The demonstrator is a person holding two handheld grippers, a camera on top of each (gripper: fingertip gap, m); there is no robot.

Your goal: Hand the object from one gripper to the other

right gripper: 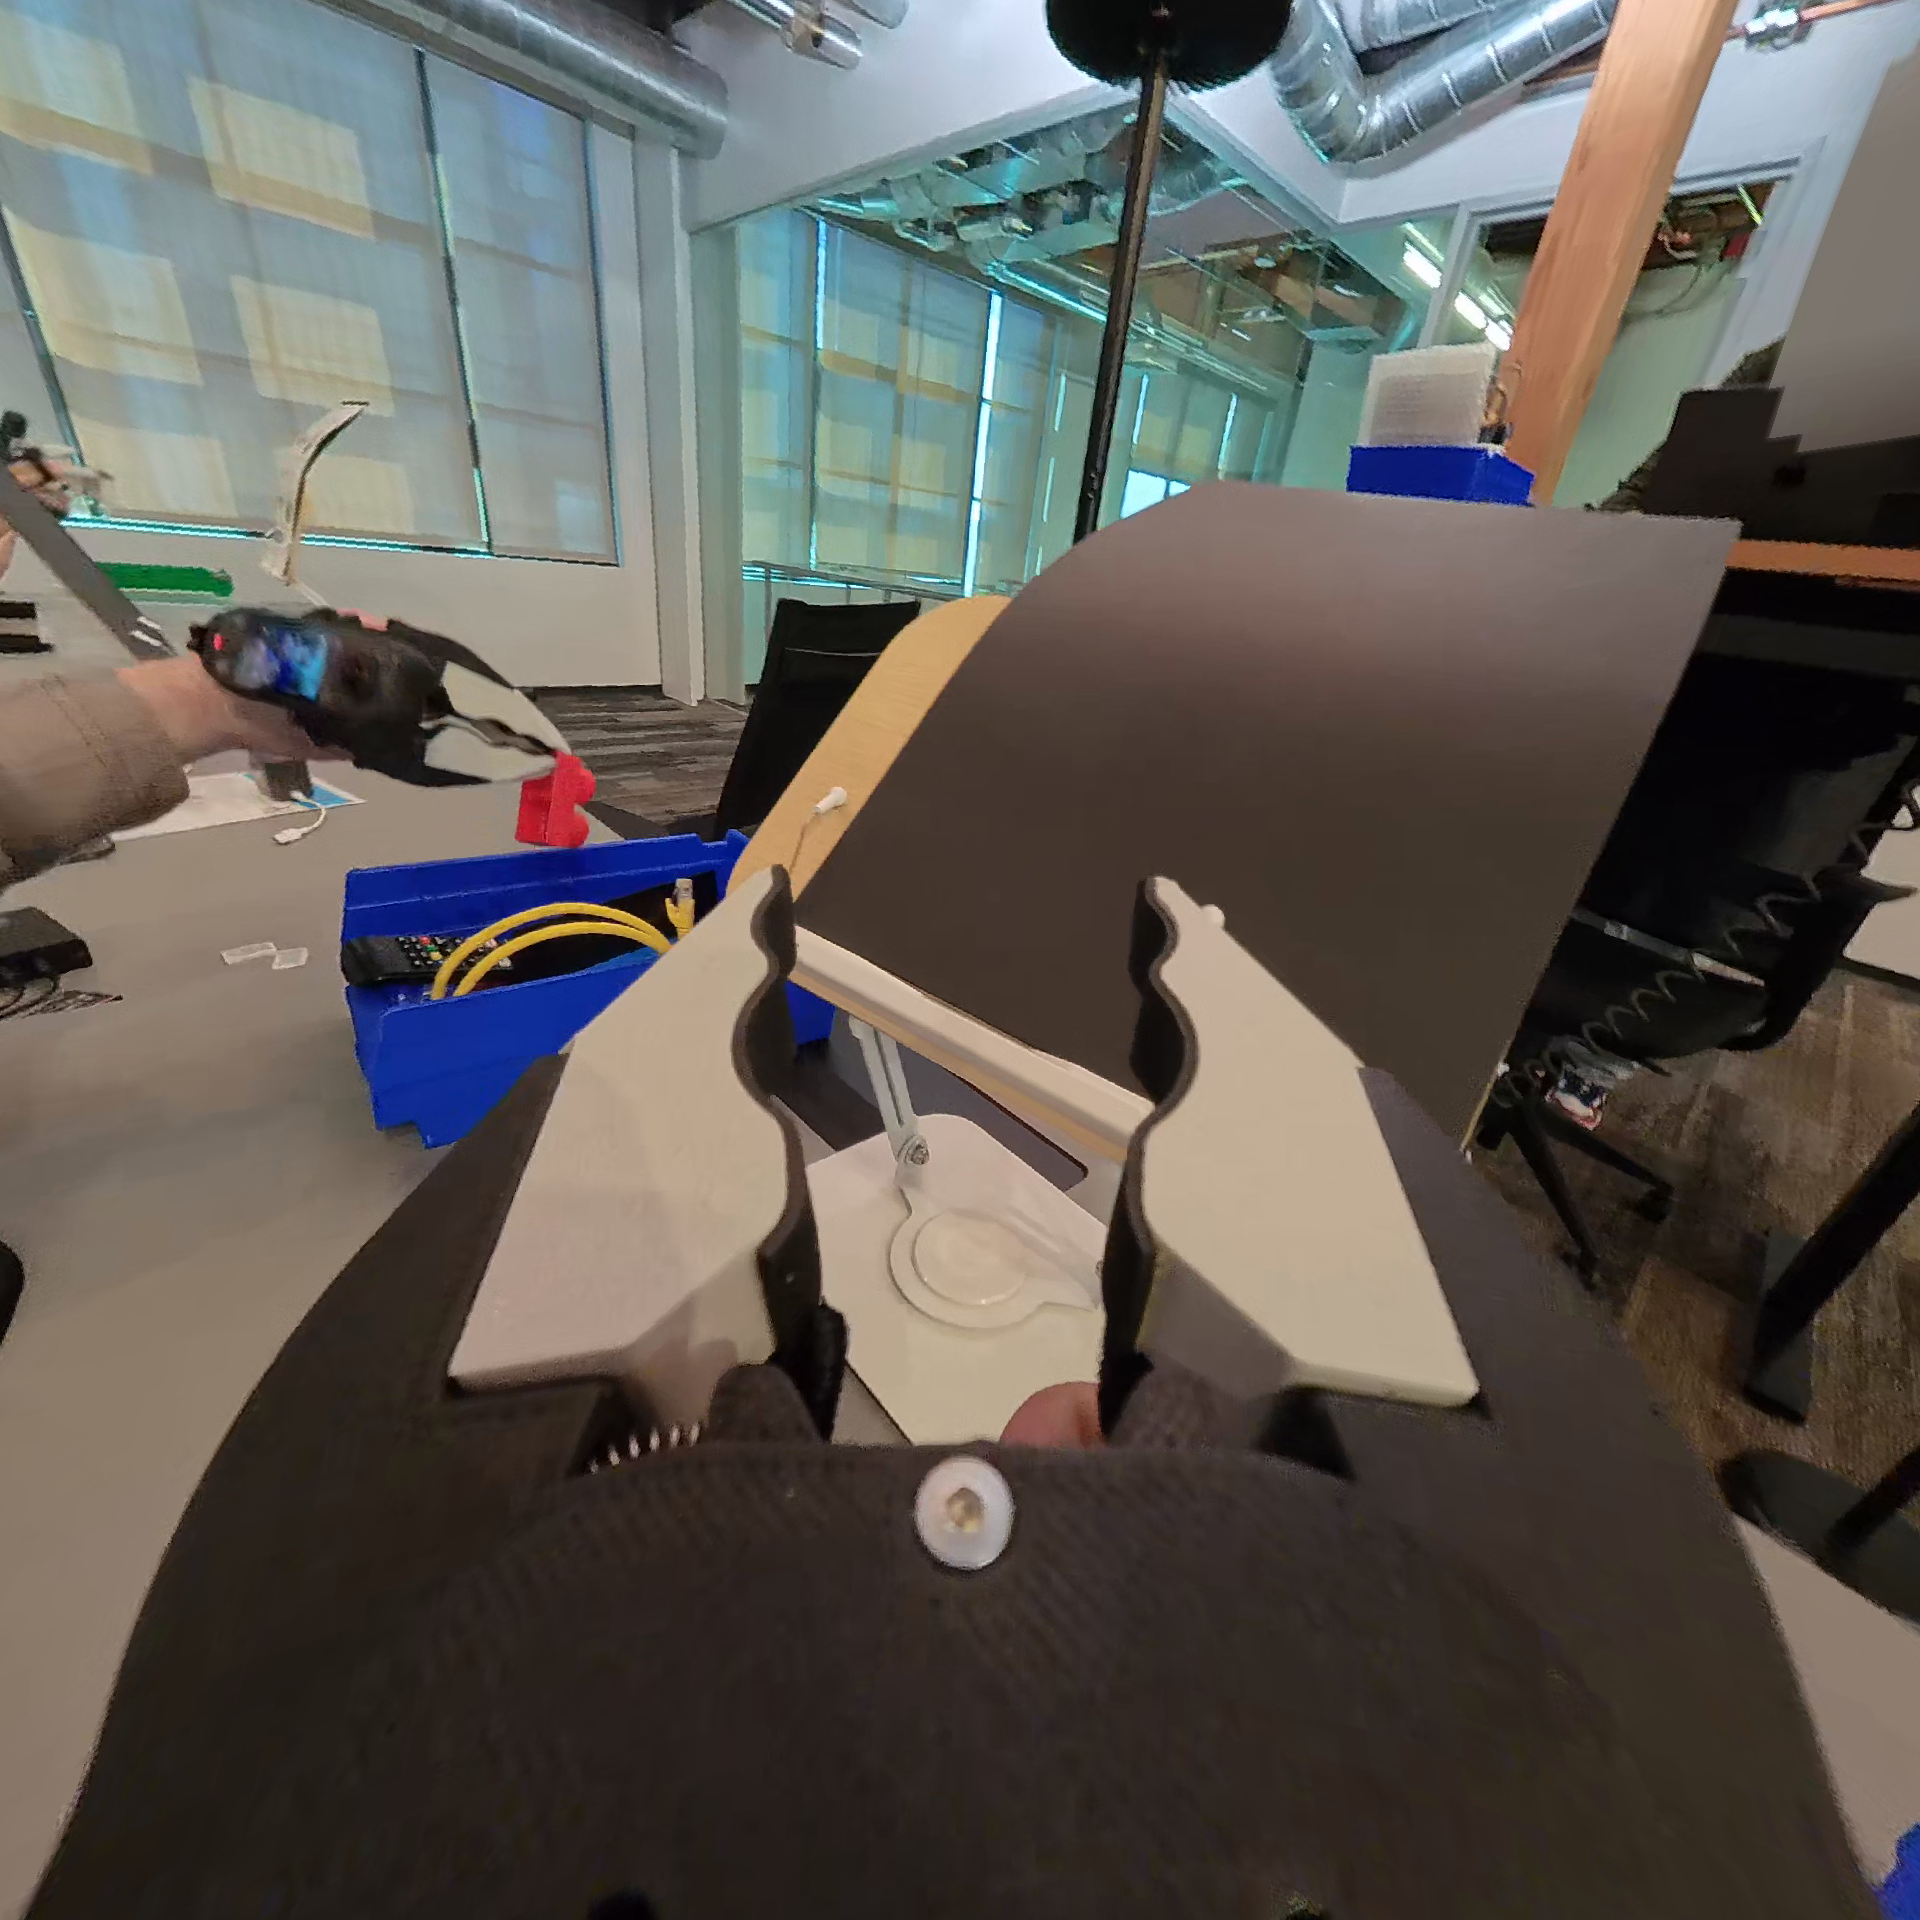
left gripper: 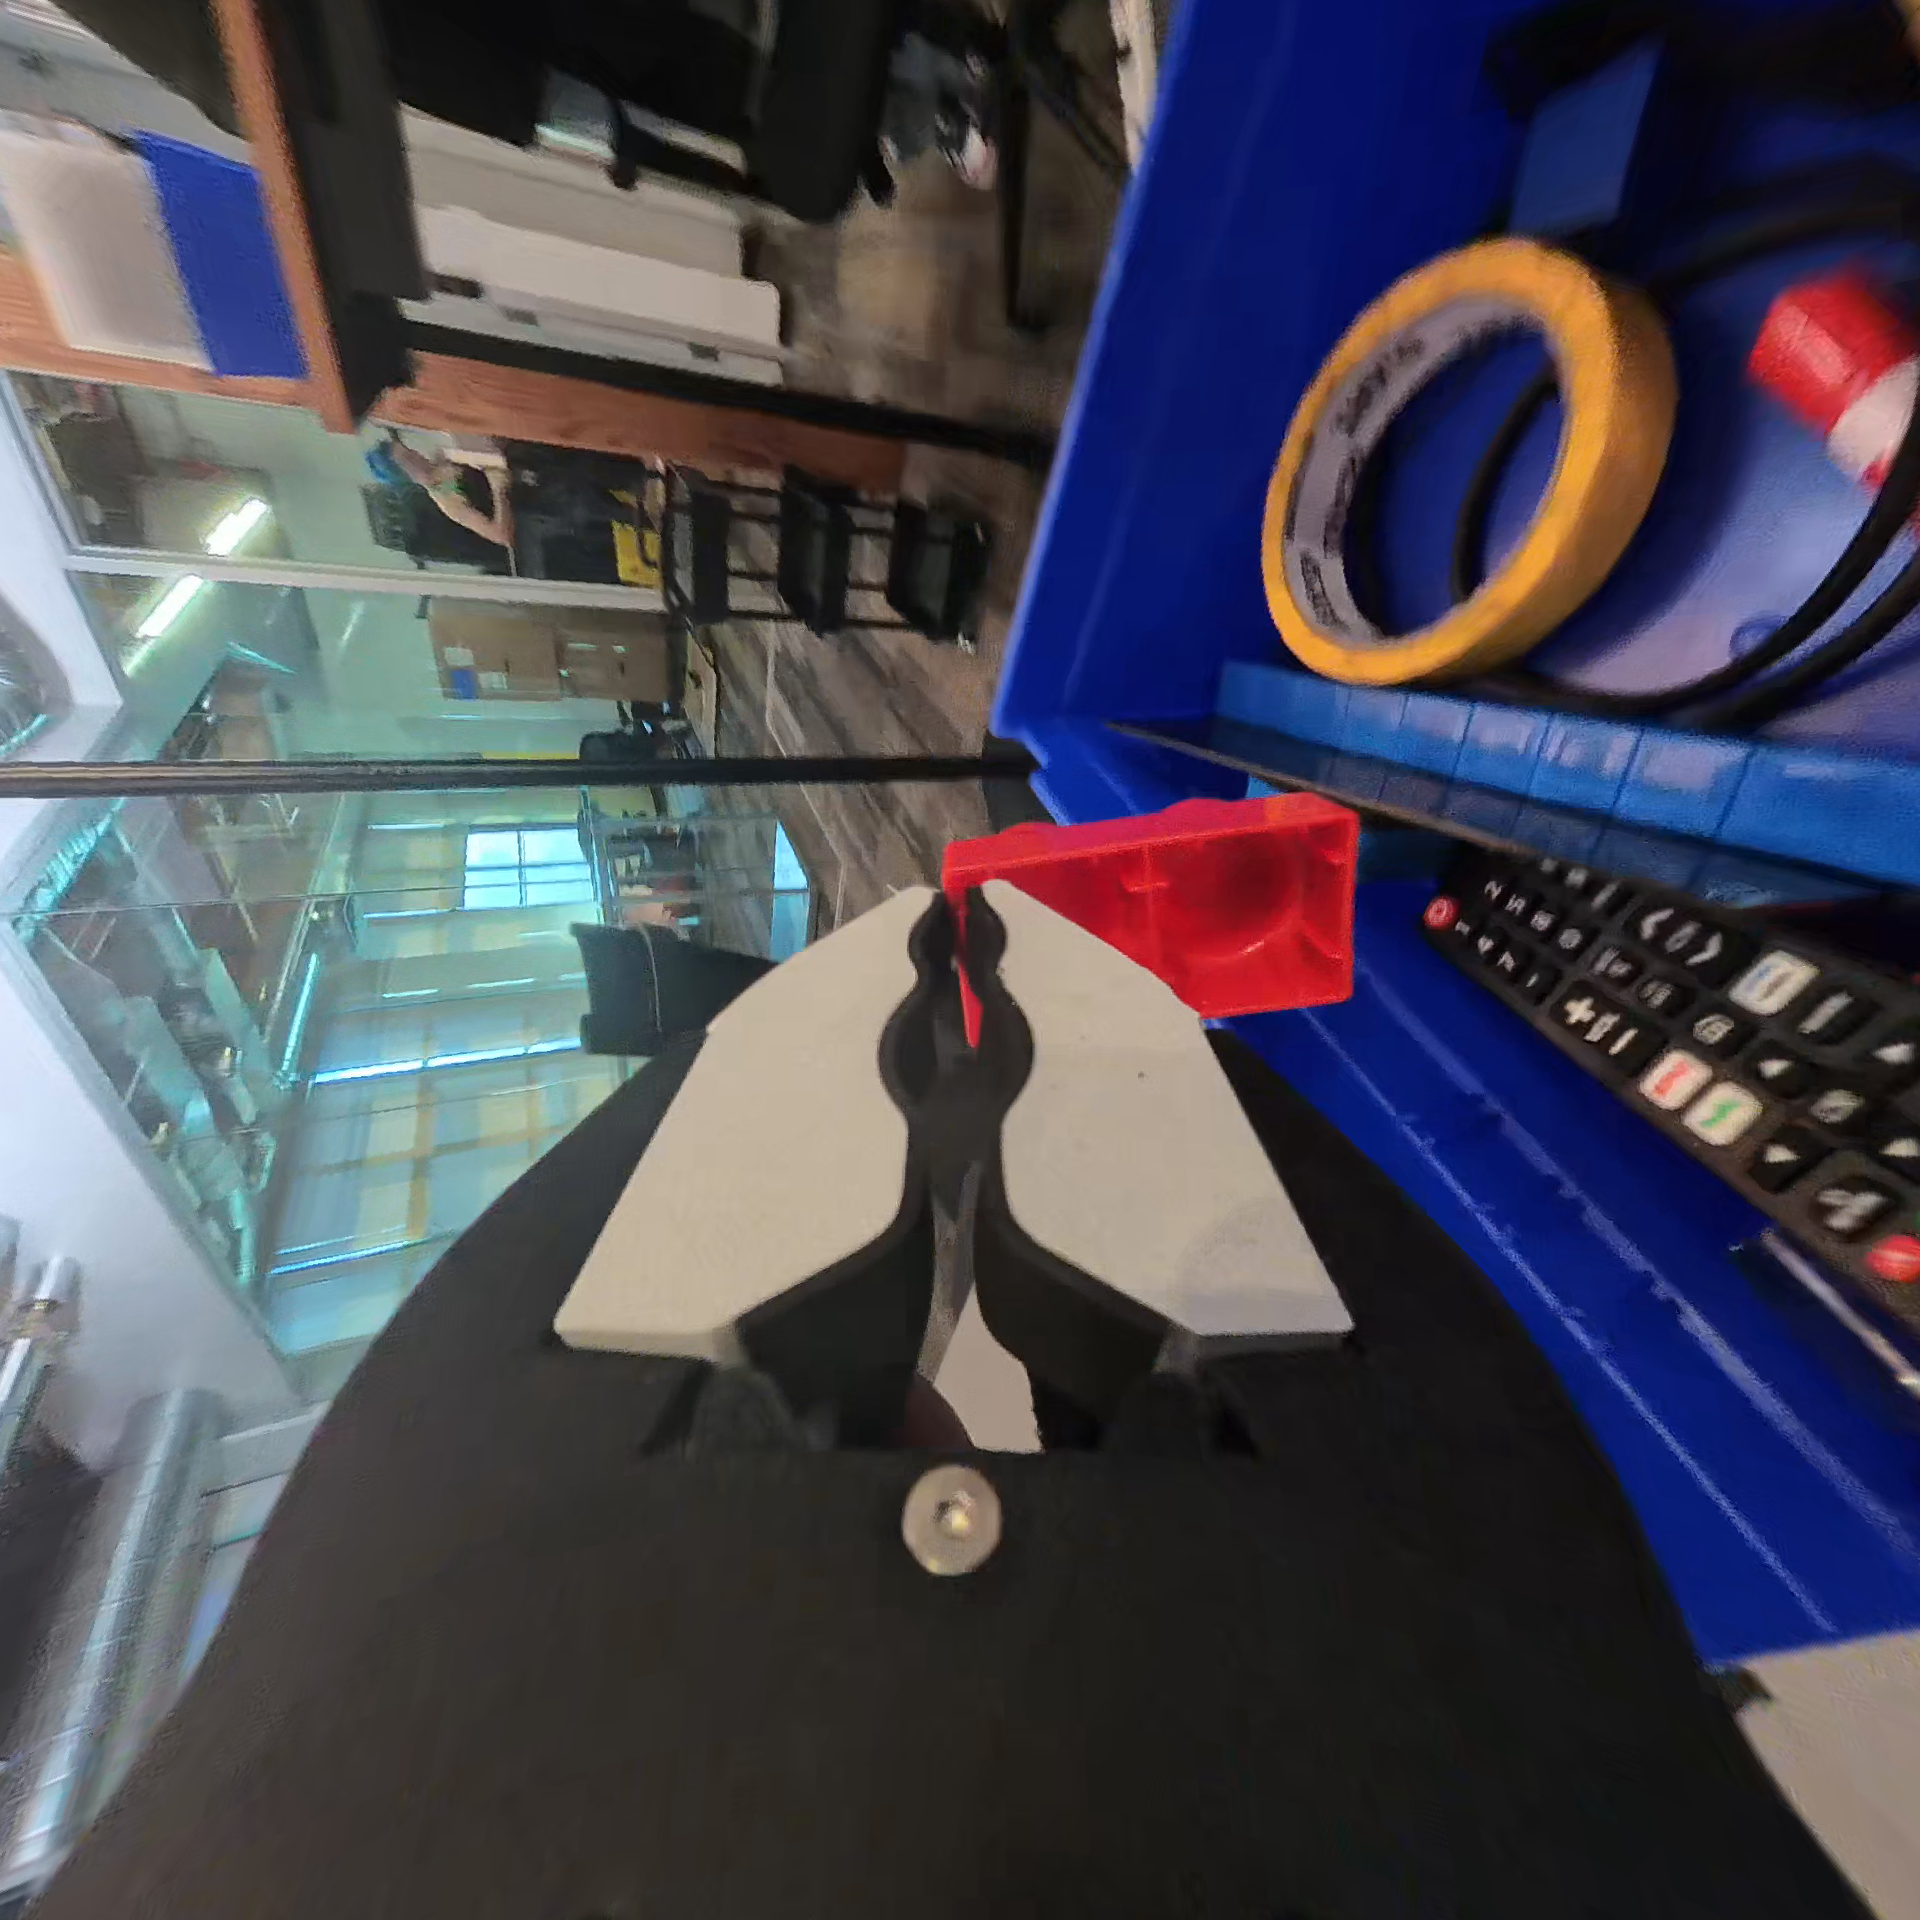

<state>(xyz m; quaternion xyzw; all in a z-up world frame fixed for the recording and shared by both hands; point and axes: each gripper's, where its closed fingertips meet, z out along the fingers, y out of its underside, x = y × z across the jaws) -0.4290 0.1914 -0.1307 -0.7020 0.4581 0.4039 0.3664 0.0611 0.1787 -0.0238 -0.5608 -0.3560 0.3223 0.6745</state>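
The right gripper (right gripper: 961, 935) is standing with its jaws spread wide and nothing between them, well apart from the other tool. The left gripper (left gripper: 961, 914) is pinching one thin wall of the red block (left gripper: 1195, 914), a hollow piece held in the air just above the blue bin (left gripper: 1101, 416). Lying in that bin are a black remote control (left gripper: 1704, 1039), a roll of yellow tape (left gripper: 1455, 468) and a yellow cable (right gripper: 540, 935). The bin is sitting on the grey table (right gripper: 187, 1122).

Red block (left gripper: 1195, 914), blue bin (left gripper: 1122, 416), yellow tape roll (left gripper: 1621, 416), grey-and-black tongs (left gripper: 961, 914).
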